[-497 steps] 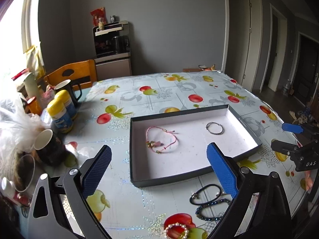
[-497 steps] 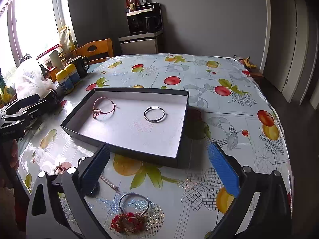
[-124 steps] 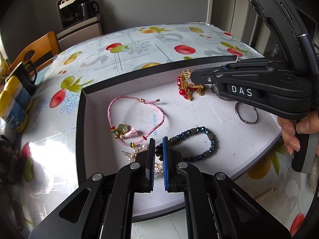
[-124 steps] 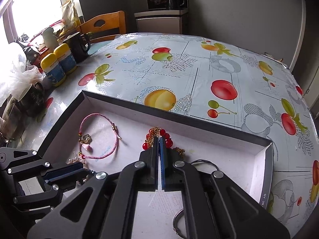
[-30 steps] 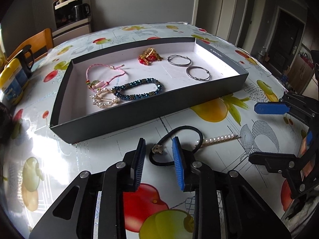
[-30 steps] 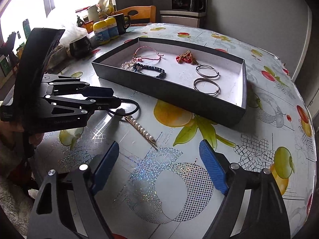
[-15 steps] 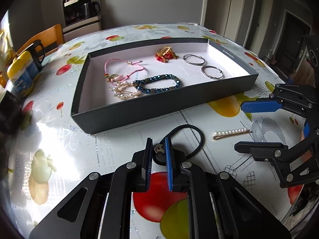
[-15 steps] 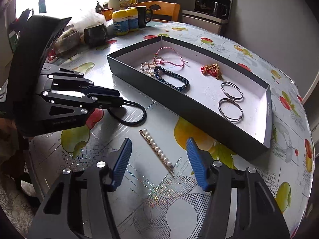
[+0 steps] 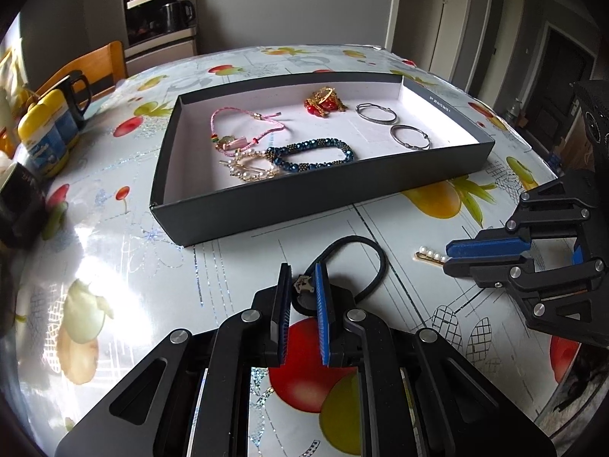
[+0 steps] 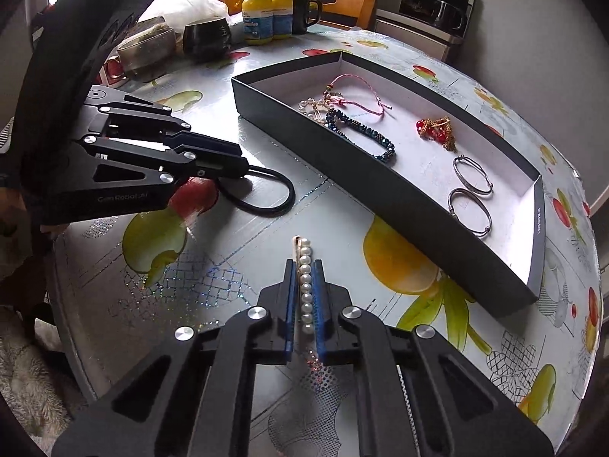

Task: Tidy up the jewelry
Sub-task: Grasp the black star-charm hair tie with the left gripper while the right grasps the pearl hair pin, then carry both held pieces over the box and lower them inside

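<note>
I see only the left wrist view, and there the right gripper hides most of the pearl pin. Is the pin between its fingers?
Observer: Yes. In the right wrist view the pin sits between the pads of the right gripper. They stand close on both sides, but I cannot tell whether they press.
Operator: How does it lie there?
Observer: Lengthwise, with the pearl row running along the pads and one end sticking out in front.

black tongs (image 9: 302, 285), blue ribbed pads (image 9: 322, 304), silver screws, "gen robot.ai" lettering.
</note>
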`<state>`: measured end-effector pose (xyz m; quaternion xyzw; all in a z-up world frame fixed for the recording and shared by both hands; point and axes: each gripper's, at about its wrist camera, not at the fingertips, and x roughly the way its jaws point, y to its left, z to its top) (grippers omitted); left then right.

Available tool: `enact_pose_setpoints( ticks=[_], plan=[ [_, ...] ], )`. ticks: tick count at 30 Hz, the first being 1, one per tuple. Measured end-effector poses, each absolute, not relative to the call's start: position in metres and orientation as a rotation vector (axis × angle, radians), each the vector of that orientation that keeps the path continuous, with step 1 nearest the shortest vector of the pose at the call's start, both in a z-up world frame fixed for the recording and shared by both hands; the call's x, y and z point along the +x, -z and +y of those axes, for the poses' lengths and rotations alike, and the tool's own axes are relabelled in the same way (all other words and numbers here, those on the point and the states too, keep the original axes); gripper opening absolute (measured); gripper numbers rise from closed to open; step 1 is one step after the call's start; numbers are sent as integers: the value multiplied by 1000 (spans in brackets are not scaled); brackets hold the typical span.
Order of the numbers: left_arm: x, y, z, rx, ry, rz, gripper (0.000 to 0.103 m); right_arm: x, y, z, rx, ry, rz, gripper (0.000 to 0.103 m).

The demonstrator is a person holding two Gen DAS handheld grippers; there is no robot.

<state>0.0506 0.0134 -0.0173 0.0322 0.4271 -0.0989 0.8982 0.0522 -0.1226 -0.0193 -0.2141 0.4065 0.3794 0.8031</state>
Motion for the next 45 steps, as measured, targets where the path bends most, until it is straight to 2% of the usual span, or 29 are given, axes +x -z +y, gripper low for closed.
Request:
enact_pose_setpoints(
  ticks=[13,22,27,34,45],
  plan=[
    [42,10,8,71,258,858,13,54,1,-146,-321,-764,833,7],
    [44,-54,3,98,303,711,13,73,-36,-169,-256,-691,726,8],
    [83,-78,4,110,284,666,13,104,-46,-164,-215,-658,717,8],
    [159,-56,4,19,289,771,13,145,-30,-150,-182,-630,773,8],
    [203,-8,-2,30,244,929,13,171,0,-130,-191,-641,917,8]
  ],
)
